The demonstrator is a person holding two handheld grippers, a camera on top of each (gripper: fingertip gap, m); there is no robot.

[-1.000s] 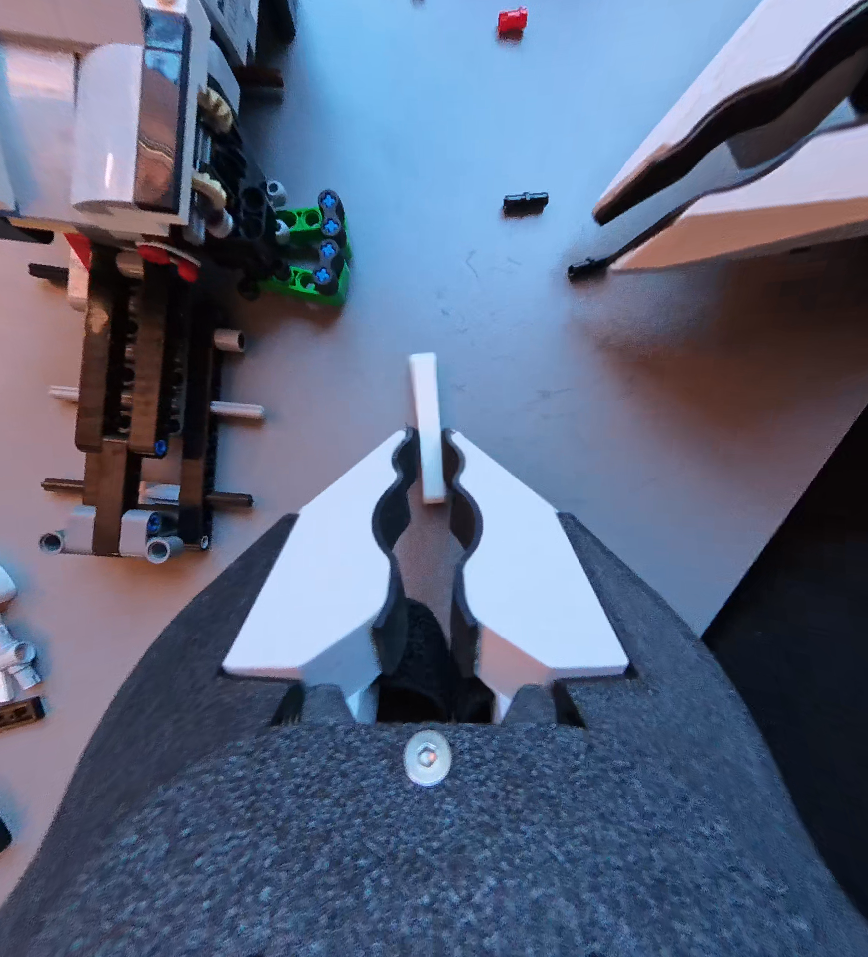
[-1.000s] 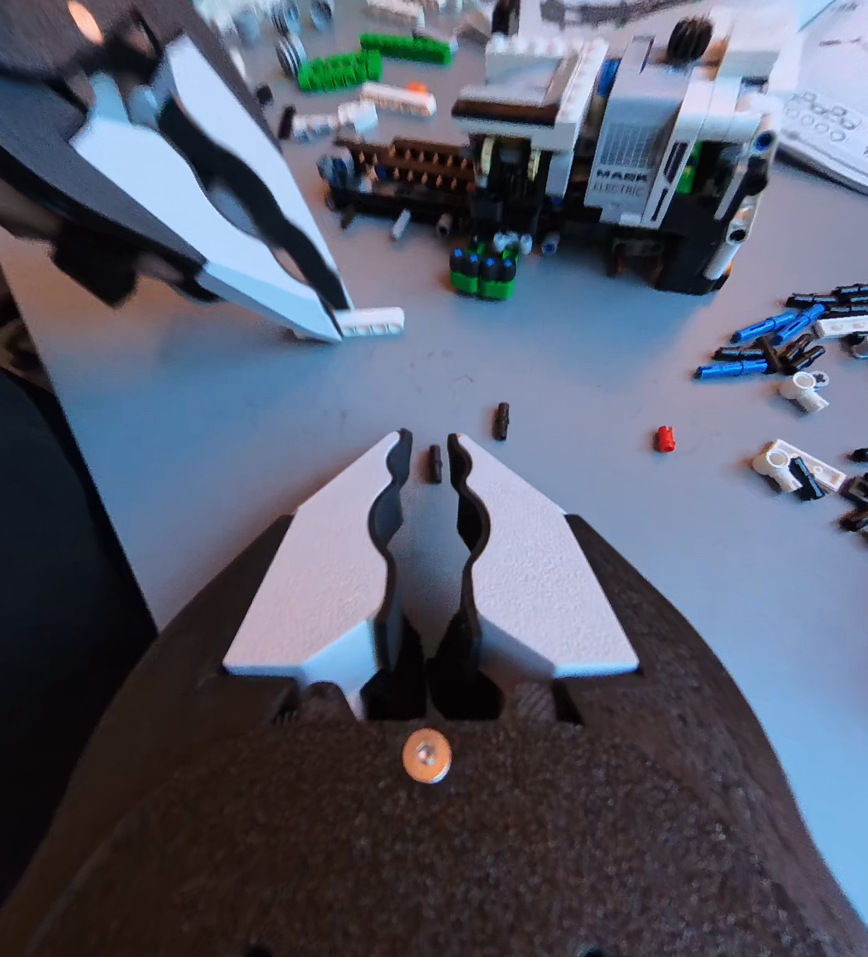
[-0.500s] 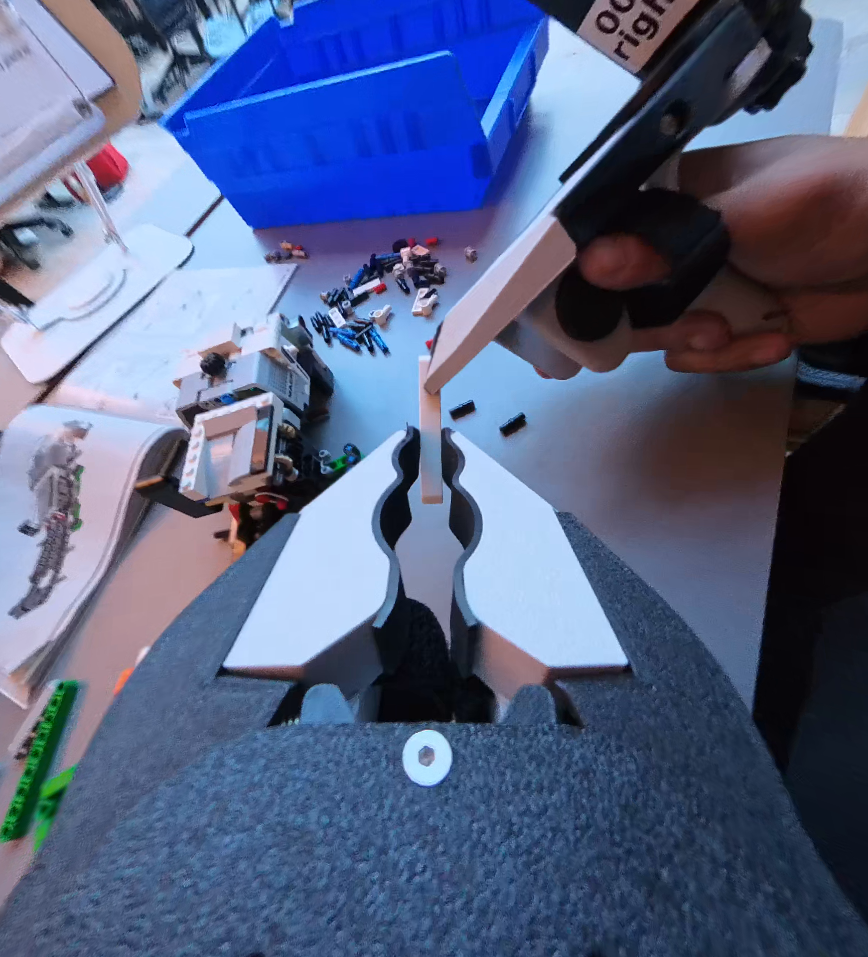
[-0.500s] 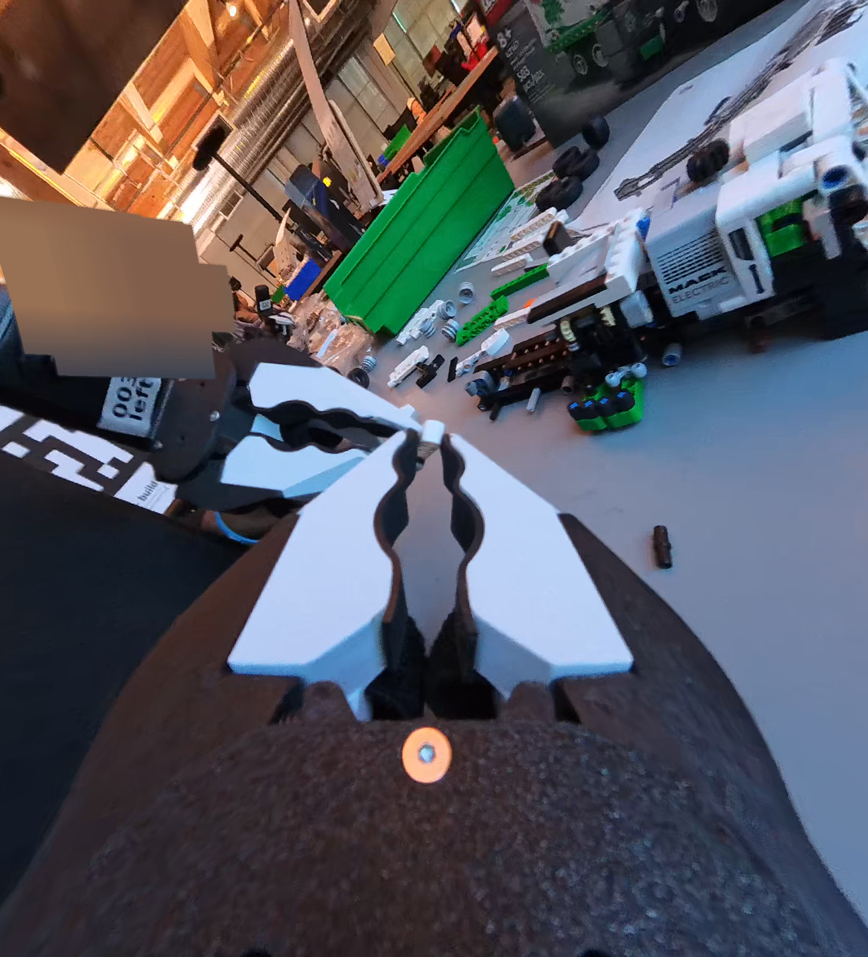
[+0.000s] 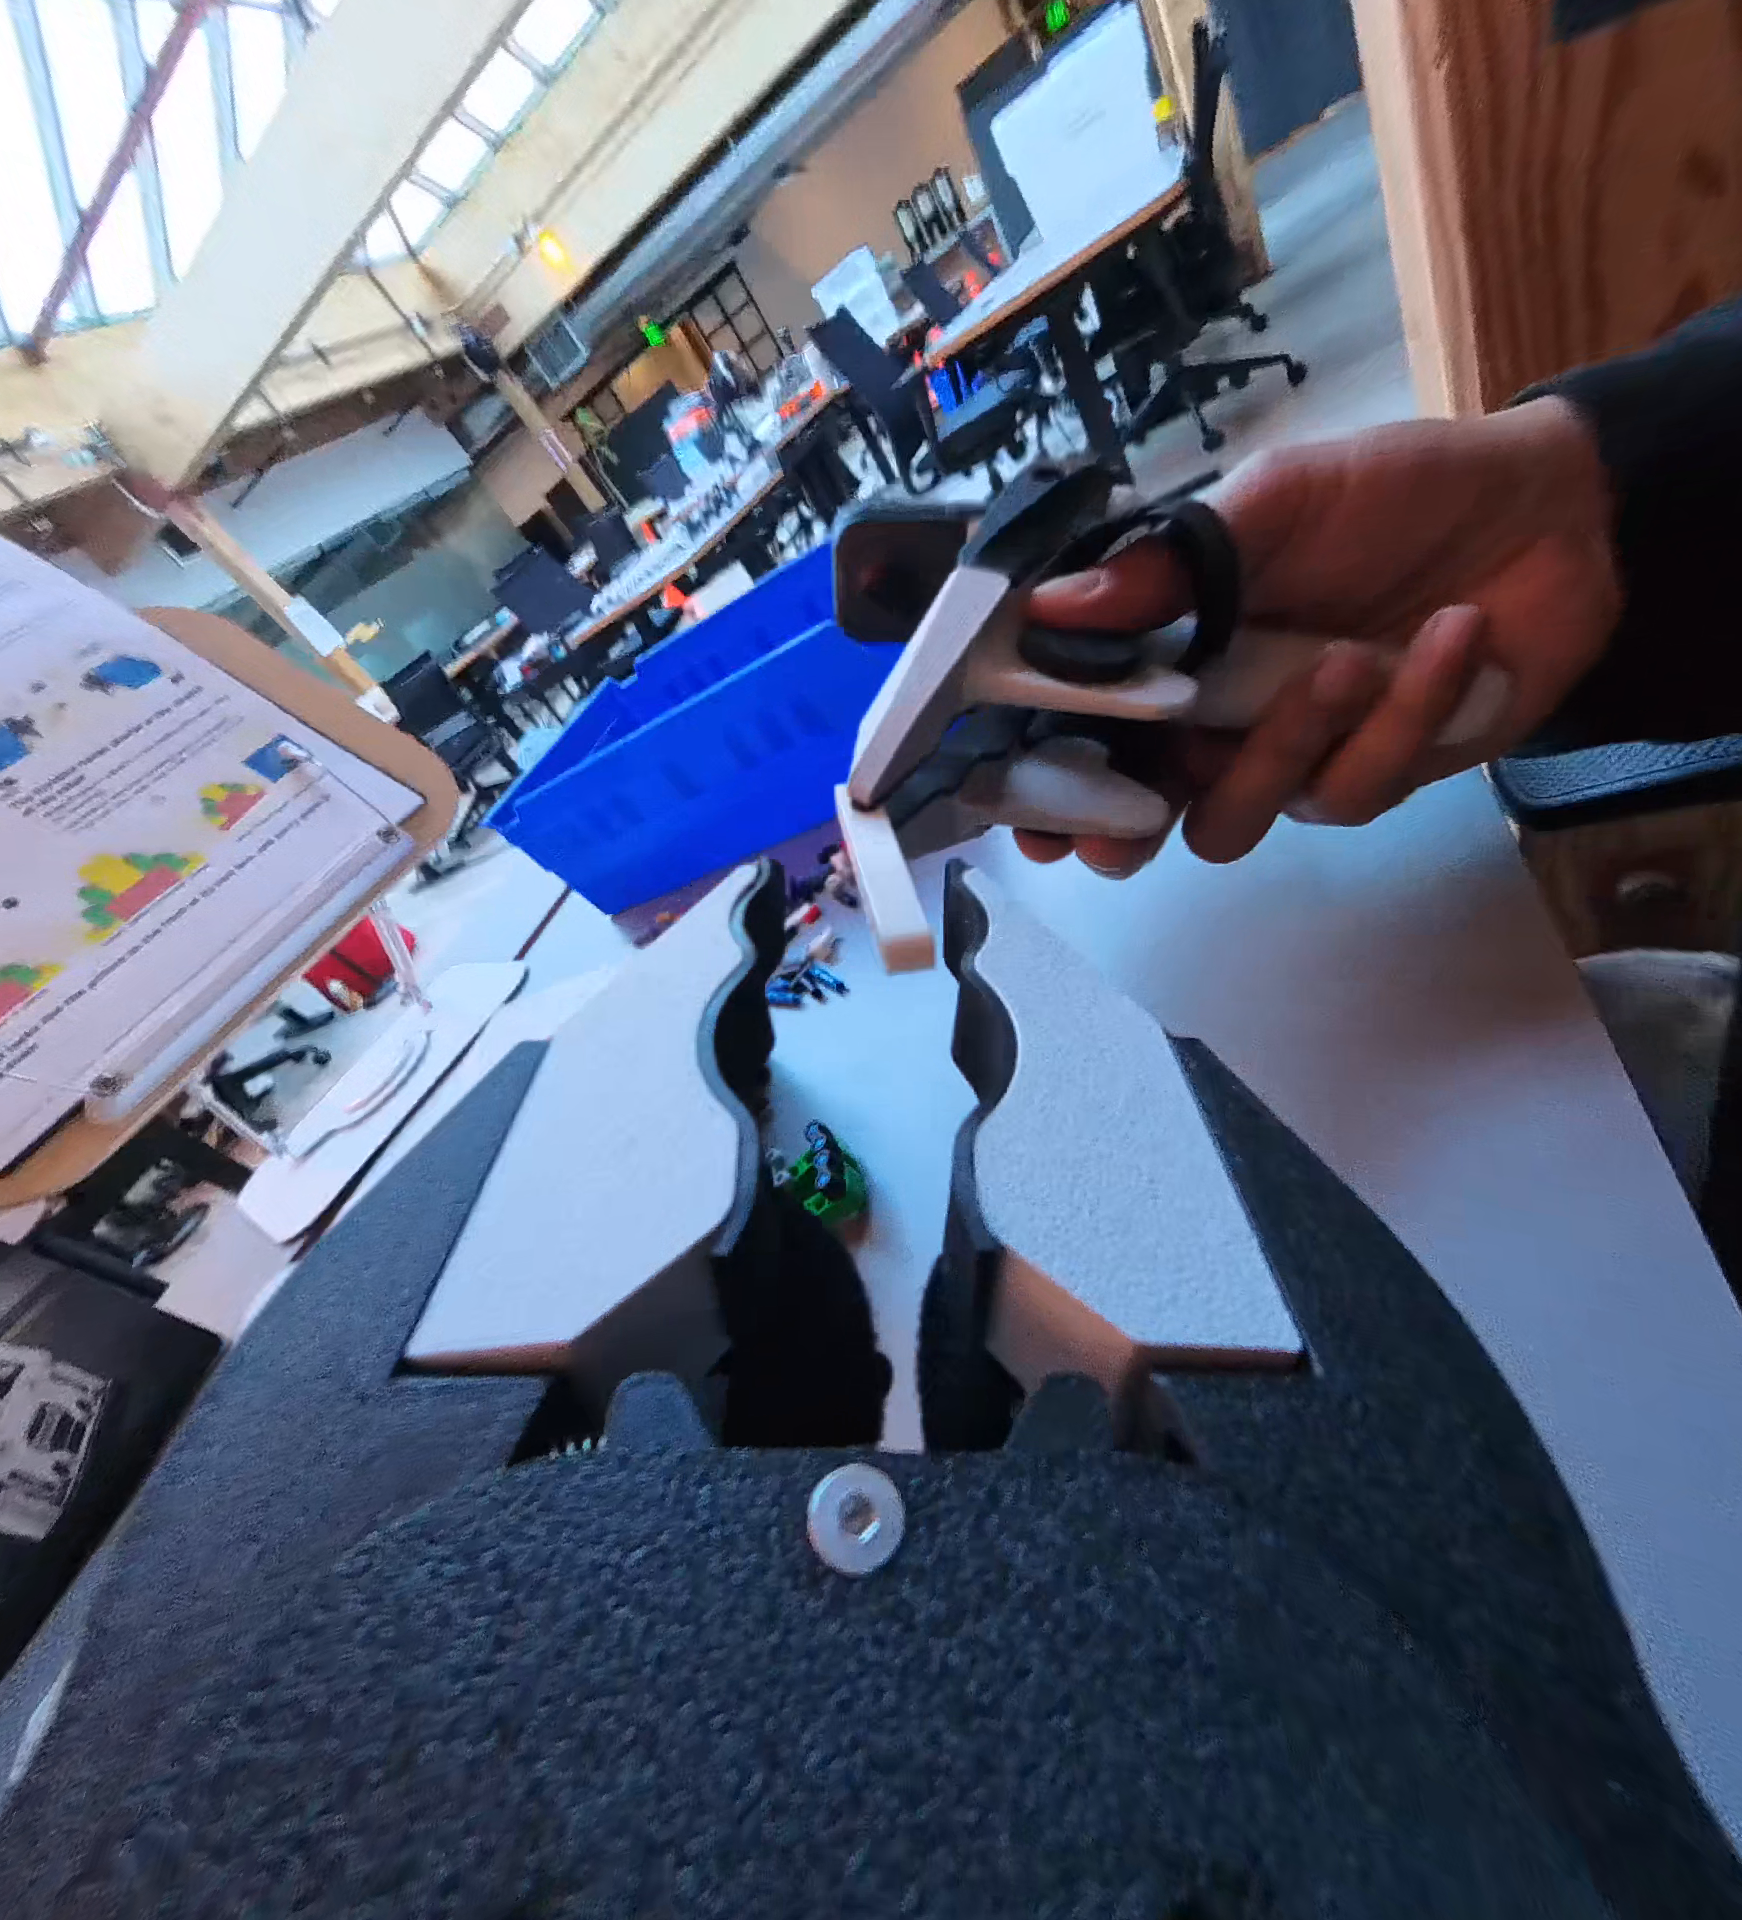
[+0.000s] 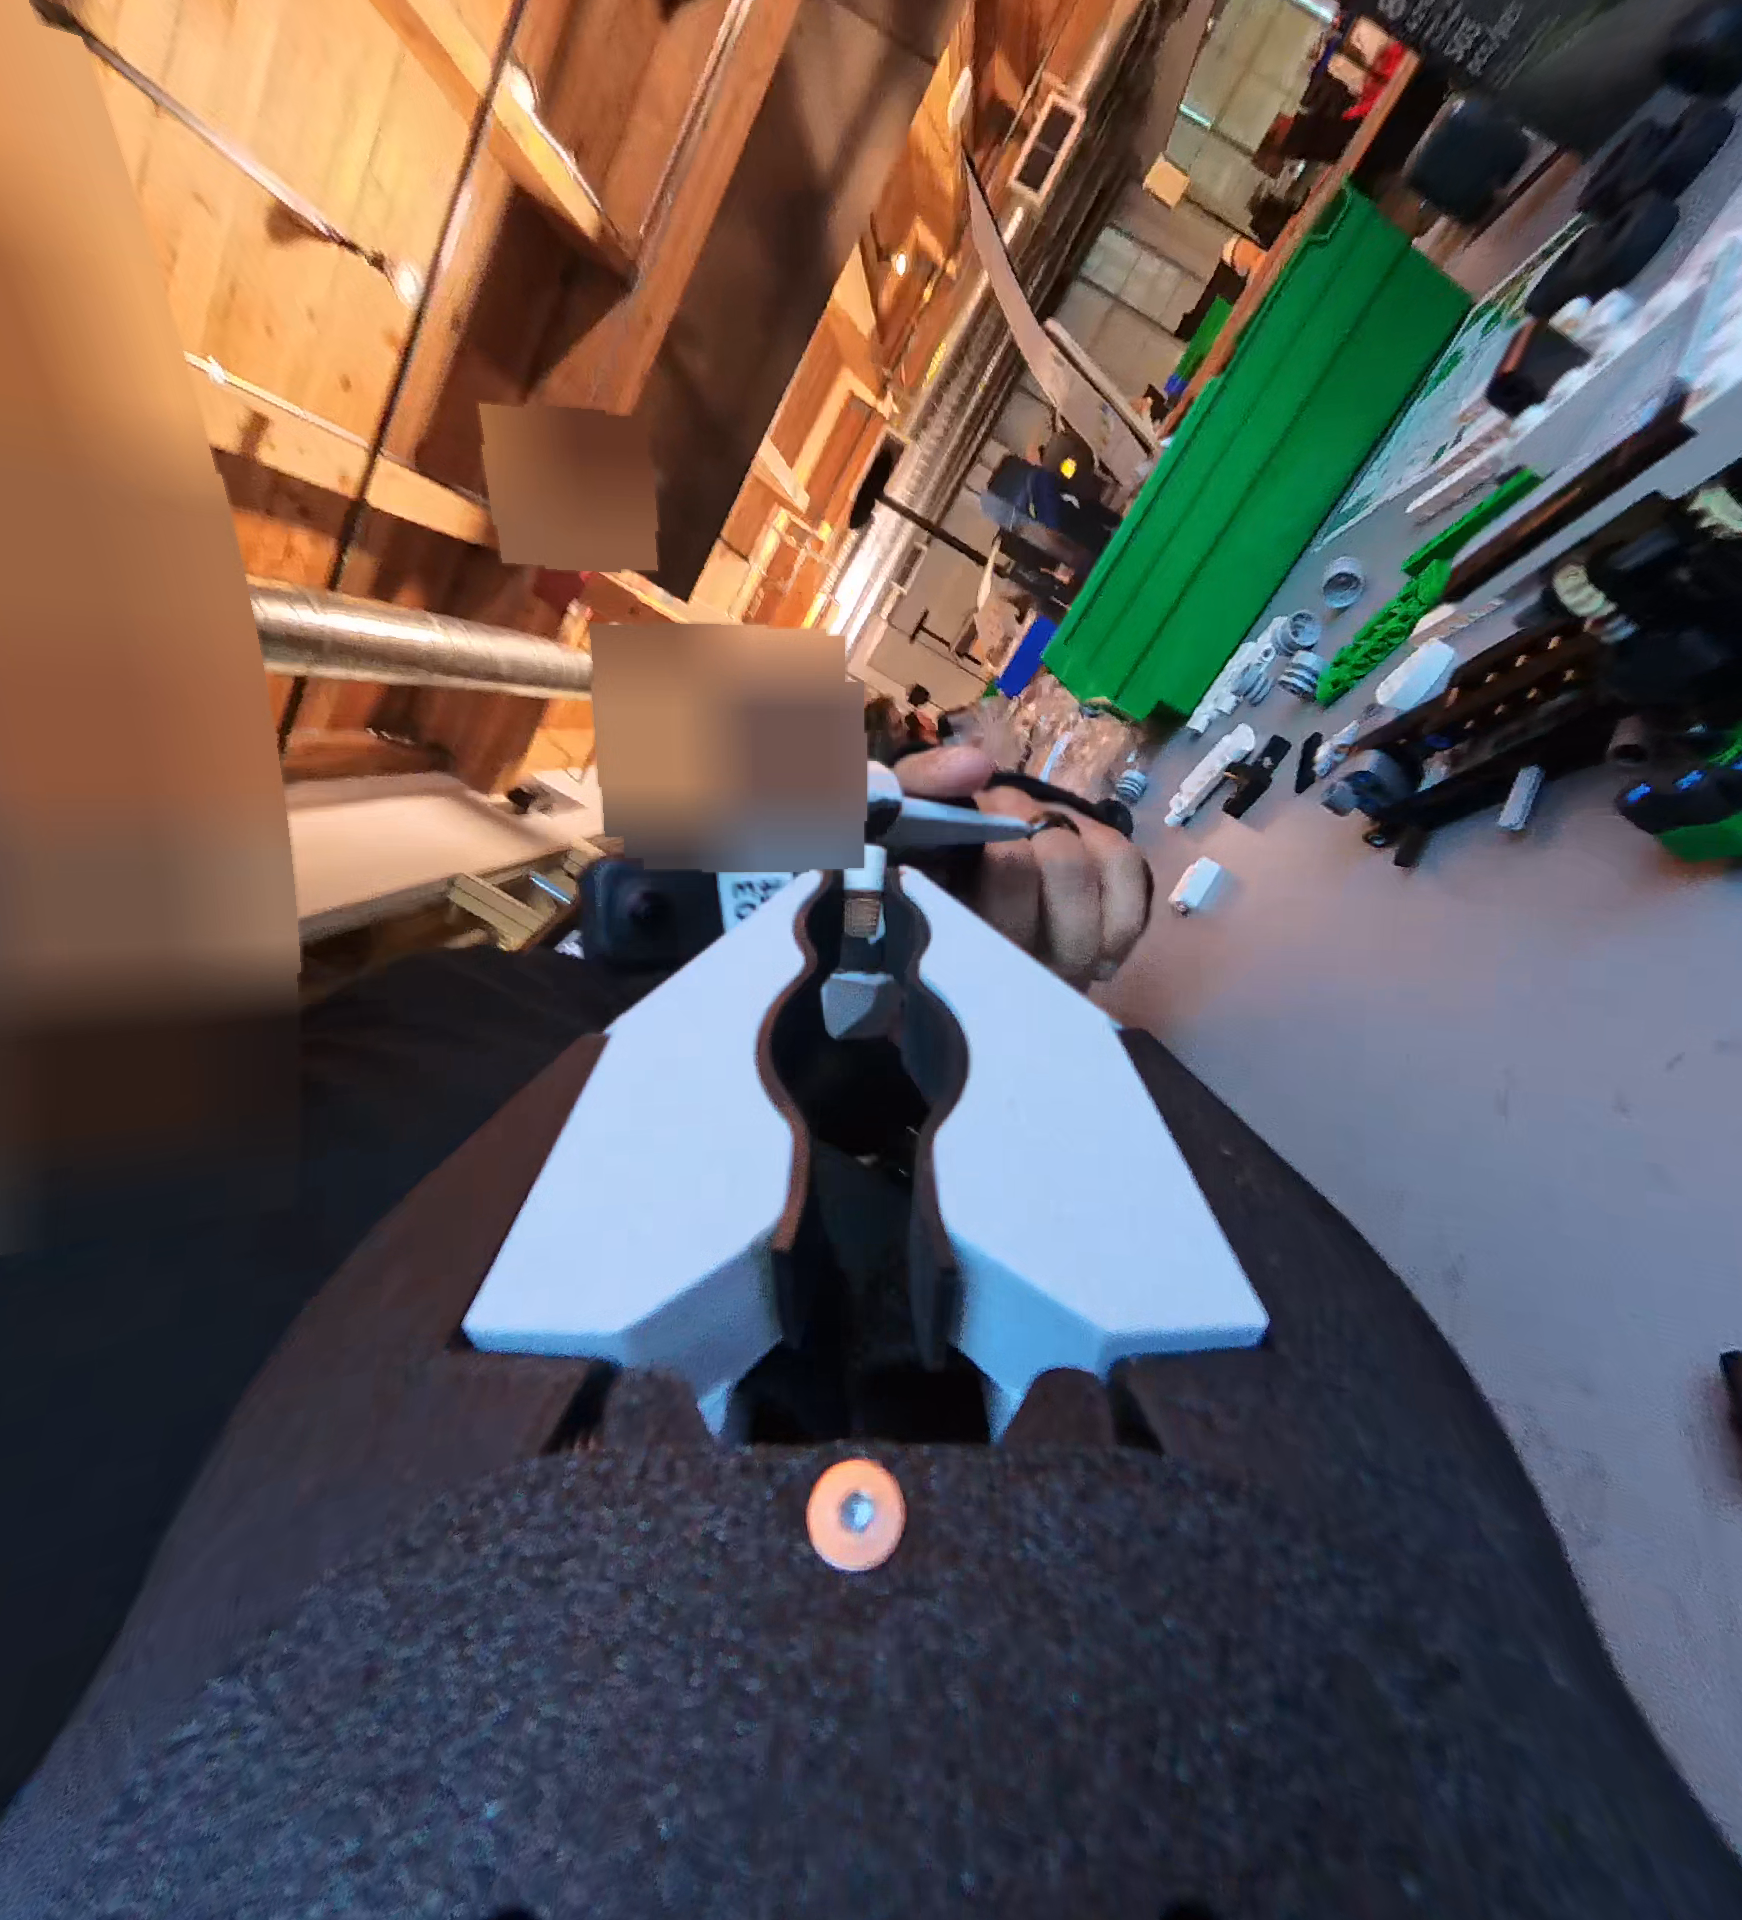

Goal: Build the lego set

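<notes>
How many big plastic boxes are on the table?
2. A blue bin at the far end, left wrist view; a green bin beyond the loose parts, right wrist view. Others may be hidden.

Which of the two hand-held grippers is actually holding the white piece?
The right hand-held gripper: its fingertips pinch the white beam by its upper end, while the left hand-held gripper stands open, gripping nothing.

Writing shows only on the instruction sheet (image 5: 119,821), blurred.
</notes>
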